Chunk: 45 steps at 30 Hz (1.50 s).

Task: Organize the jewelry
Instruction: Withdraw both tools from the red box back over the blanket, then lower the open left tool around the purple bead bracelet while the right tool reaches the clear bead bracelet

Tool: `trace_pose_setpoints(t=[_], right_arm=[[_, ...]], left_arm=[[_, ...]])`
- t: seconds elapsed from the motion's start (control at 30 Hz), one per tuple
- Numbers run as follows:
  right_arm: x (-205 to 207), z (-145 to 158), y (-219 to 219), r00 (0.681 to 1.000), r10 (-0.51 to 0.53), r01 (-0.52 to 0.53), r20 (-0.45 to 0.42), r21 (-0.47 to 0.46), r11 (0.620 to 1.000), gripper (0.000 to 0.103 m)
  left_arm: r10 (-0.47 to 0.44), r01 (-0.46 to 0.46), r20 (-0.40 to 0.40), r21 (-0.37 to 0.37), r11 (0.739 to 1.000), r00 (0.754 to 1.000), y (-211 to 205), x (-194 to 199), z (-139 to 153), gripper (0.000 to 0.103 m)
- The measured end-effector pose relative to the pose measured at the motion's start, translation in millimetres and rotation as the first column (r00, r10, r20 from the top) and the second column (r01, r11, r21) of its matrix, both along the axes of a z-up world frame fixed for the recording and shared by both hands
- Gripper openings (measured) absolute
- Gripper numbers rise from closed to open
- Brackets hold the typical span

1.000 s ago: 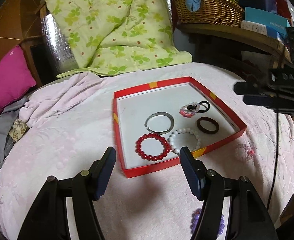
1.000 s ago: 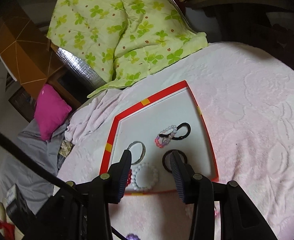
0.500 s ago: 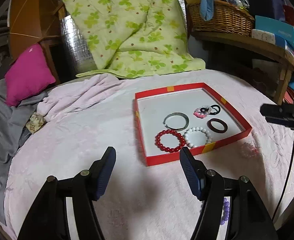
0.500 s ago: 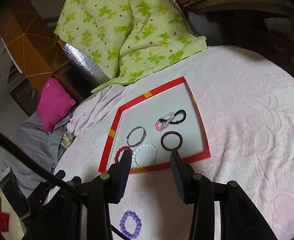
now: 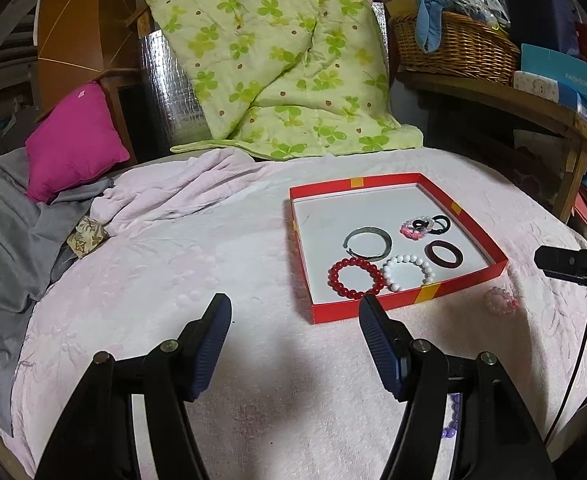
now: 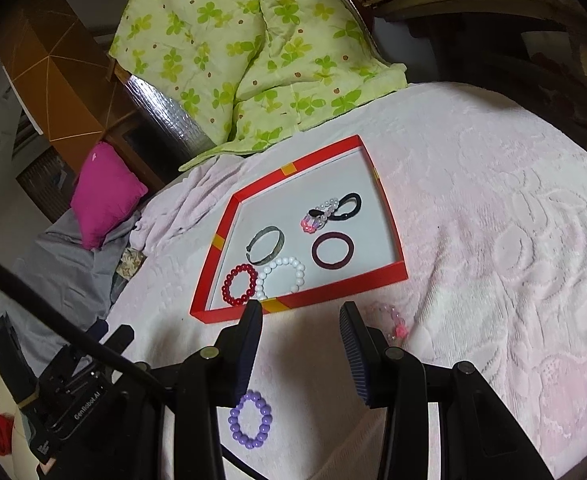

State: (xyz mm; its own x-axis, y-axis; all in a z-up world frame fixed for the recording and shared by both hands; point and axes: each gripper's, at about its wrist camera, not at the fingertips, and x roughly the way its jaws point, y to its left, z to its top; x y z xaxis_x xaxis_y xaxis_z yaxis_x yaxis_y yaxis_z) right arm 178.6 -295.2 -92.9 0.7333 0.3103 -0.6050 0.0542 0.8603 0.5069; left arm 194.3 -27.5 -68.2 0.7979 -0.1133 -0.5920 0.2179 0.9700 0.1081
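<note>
Both my grippers, left [image 5: 293, 322] and right [image 6: 300, 326], hover empty, jaws apart, short of the red tray [image 6: 335, 283]. Purple bracelet [image 6: 251, 420] and pink bracelet [image 6: 391, 320] lie outside its front wall; either could snag the bedspread [image 6: 493, 220].

- The round table is covered by a pale pink terry cloth [image 5: 197, 264] with a raised, nubby floral weave, matt throughout.
- A shallow red cardboard tray [image 5: 377, 307] with a smooth matt white floor is seen near the cloth's right edge.
- Inside it, glossy beads are shown by a red bead bracelet [image 5: 355, 278] and a white bead bracelet [image 5: 408, 273].
- A dull grey metal open bangle [image 6: 265, 245] looks brushed; a dark maroon ring bangle [image 6: 332, 250] looks smooth.
- A purple bead bracelet [image 6: 251, 420] on the cloth appears shiny plastic.
- Ribbed dark blue pads [image 6: 351, 354] are carried on matt black plastic fingers.
- A green clover-print quilt [image 5: 285, 56] looks soft and puckered.
</note>
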Motion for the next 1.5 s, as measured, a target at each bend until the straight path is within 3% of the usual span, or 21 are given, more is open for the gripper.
trace_pose_setpoints(t=[1.5], right_arm=[[2,-13,-12,0.998,-0.004,0.002,-0.056,-0.024,1.000,0.044]], left_arm=[[-0.014,0.014,-0.003,0.038,0.999,1.000,-3,0,-3,0.067]])
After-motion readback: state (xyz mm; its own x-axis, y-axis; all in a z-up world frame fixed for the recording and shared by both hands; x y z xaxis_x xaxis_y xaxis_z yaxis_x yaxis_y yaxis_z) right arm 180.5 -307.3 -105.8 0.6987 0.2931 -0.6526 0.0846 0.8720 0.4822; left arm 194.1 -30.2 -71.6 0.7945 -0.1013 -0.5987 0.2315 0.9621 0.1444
